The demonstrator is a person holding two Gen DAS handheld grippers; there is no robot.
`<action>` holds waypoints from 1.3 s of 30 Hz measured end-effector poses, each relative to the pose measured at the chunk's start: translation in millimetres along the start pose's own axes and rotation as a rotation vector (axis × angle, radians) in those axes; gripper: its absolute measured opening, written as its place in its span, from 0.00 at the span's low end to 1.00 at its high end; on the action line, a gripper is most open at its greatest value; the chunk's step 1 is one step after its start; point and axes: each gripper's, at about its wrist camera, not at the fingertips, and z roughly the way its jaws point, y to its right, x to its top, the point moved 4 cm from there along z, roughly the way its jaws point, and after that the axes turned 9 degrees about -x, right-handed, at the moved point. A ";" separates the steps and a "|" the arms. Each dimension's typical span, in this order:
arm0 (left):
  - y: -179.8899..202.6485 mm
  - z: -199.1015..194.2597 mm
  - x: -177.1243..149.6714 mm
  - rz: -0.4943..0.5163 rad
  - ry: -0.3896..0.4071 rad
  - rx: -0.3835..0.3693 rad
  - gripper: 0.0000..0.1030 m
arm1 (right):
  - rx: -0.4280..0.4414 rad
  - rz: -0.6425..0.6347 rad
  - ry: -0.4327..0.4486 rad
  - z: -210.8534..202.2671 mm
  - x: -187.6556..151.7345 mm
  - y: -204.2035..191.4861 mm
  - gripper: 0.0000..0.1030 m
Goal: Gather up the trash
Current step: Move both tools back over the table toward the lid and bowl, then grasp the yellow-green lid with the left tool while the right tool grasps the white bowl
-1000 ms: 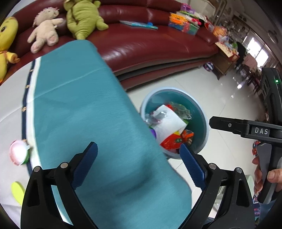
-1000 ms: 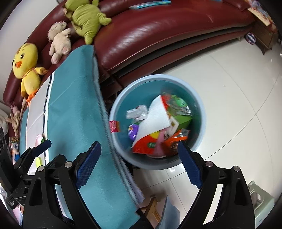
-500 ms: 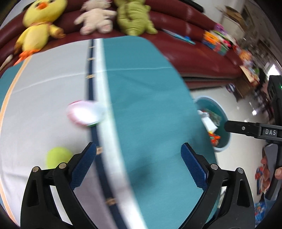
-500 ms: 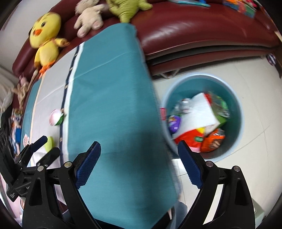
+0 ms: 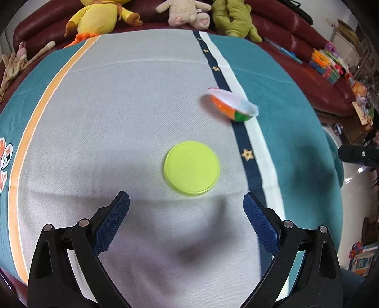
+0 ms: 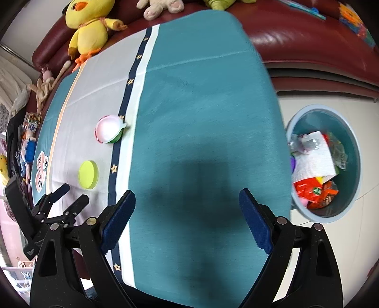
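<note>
A yellow-green round lid (image 5: 191, 167) lies flat on the grey part of the tablecloth, just beyond my left gripper (image 5: 186, 219), which is open and empty. A small cup with a white, orange and green side (image 5: 233, 105) lies tipped beyond it on the navy stripe. In the right wrist view the lid (image 6: 88, 174) and the cup (image 6: 109, 129) sit at the left, with the left gripper (image 6: 68, 194) near the lid. My right gripper (image 6: 187, 216) is open and empty over the teal cloth. The blue trash bin (image 6: 350, 132), holding wrappers and paper, stands on the floor at the right.
The table is covered by a teal, grey and white cloth (image 6: 201, 106). A dark red sofa (image 6: 296, 40) runs behind it with a yellow duck toy (image 5: 99, 16) and other plush toys. The glossy tile floor (image 6: 331, 94) surrounds the bin.
Both grippers have swung left, from the bin to over the table. The left gripper now faces the yellow-green lid closely. Both stay open and empty.
</note>
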 end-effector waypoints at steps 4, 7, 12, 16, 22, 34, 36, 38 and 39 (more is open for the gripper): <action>-3.6 3.7 -1.9 0.009 0.006 -0.018 0.94 | -0.004 -0.009 -0.017 6.2 -1.6 -11.5 0.82; -4.8 6.8 0.3 0.013 0.023 -0.030 0.94 | -0.003 -0.004 -0.026 8.9 -2.4 -17.4 0.82; -3.4 13.0 6.8 0.045 0.036 -0.033 0.83 | -0.009 0.010 -0.035 13.6 -2.5 -21.7 0.82; 0.9 15.7 10.6 0.098 0.059 -0.009 0.61 | -0.012 0.011 -0.048 19.7 0.4 -30.1 0.82; -22.5 6.9 18.2 -0.006 0.125 -0.027 0.52 | -0.005 -0.045 -0.051 29.3 12.4 -59.7 0.83; -67.0 -18.4 29.1 -0.118 0.149 -0.060 0.52 | 0.048 -0.235 -0.019 53.9 68.5 -138.8 0.82; -70.0 -18.9 29.9 -0.127 0.147 -0.065 0.52 | 0.053 -0.263 -0.015 60.2 76.9 -147.0 0.82; -71.5 -19.5 29.7 -0.133 0.146 -0.068 0.52 | 0.051 -0.290 -0.016 67.5 83.6 -151.9 0.82; -72.8 -19.5 30.6 -0.136 0.146 -0.068 0.52 | 0.047 -0.296 -0.017 70.5 85.7 -153.1 0.82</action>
